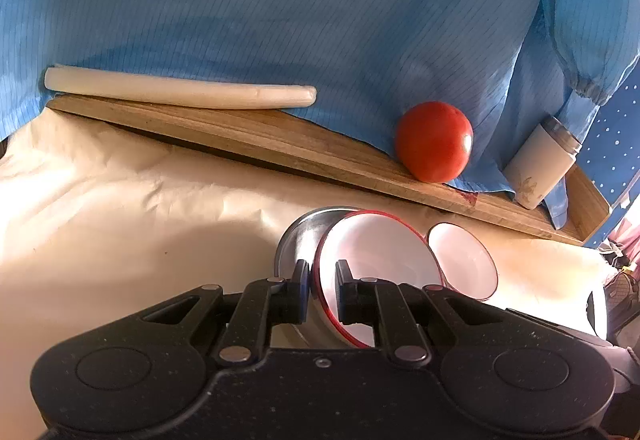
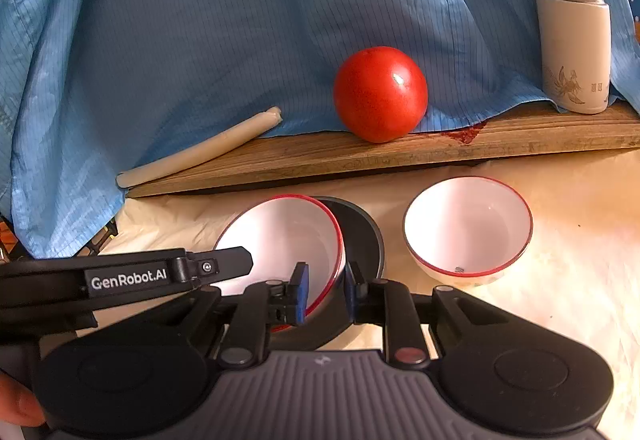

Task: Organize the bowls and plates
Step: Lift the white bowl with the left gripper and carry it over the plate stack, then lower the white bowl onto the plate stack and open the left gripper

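Where both tools grip, tomato (image 2: 380,93), flask (image 2: 573,47) behind.

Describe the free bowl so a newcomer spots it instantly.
Find the wooden board carrying the tomato. On the cream cloth before it sit two red-rimmed white bowls. Take the right bowl: upright, alone, untouched, unlike the tilted bowl gripped against a metal dish.

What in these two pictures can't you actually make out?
- Left wrist view: the near part of the held red-rimmed bowl hides behind the left gripper.
- Right wrist view: most of the dark plate lies under that bowl and behind the right gripper.
- Right wrist view: the white flask print is too small to read.
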Tool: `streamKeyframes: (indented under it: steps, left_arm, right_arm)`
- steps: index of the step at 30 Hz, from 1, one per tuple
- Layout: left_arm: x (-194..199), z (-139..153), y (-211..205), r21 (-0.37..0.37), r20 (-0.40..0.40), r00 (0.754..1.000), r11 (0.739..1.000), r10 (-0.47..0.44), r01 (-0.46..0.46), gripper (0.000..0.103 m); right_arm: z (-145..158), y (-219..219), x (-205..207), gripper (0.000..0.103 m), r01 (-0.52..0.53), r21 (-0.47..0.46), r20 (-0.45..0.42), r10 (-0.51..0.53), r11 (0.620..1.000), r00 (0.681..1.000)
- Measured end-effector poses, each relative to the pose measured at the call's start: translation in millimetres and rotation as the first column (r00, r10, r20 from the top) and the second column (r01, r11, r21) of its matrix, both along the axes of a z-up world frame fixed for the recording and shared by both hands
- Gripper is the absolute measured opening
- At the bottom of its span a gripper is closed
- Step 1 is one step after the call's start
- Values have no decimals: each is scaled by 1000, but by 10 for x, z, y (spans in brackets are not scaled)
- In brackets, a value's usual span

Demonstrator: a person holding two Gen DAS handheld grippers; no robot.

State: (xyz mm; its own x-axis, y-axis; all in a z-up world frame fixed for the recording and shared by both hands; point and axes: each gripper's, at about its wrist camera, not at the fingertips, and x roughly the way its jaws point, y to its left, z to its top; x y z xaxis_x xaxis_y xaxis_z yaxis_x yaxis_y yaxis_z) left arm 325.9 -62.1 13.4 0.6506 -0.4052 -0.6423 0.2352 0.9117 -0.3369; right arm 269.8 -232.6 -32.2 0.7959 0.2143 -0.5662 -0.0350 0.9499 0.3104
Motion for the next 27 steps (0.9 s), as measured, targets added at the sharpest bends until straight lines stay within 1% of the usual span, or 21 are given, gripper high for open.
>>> streamKeyframes:
  steps: [7, 12, 17, 27]
  left_arm:
    - [21, -26, -7, -1, -11, 1000, 1000, 4, -4, 13]
    - [26, -42, -13, -2, -18, 1000, 1000, 11, -11, 13]
    - [37, -41, -8, -6, -25, 1000, 1000, 16, -16, 13]
    - [38, -45, 19, -17, -23, 1000, 1000, 19, -20, 14]
  right_arm:
    - [-7, 17, -14, 25, -1, -12, 8, 1, 1000, 1000]
    - [0, 69, -18, 31, -8, -37, 12, 9, 999, 1000]
    - [4, 98, -10, 31, -10, -58, 8, 10, 998, 1000]
    - [-2, 72, -18, 34, -24, -43, 7, 24, 999, 1000]
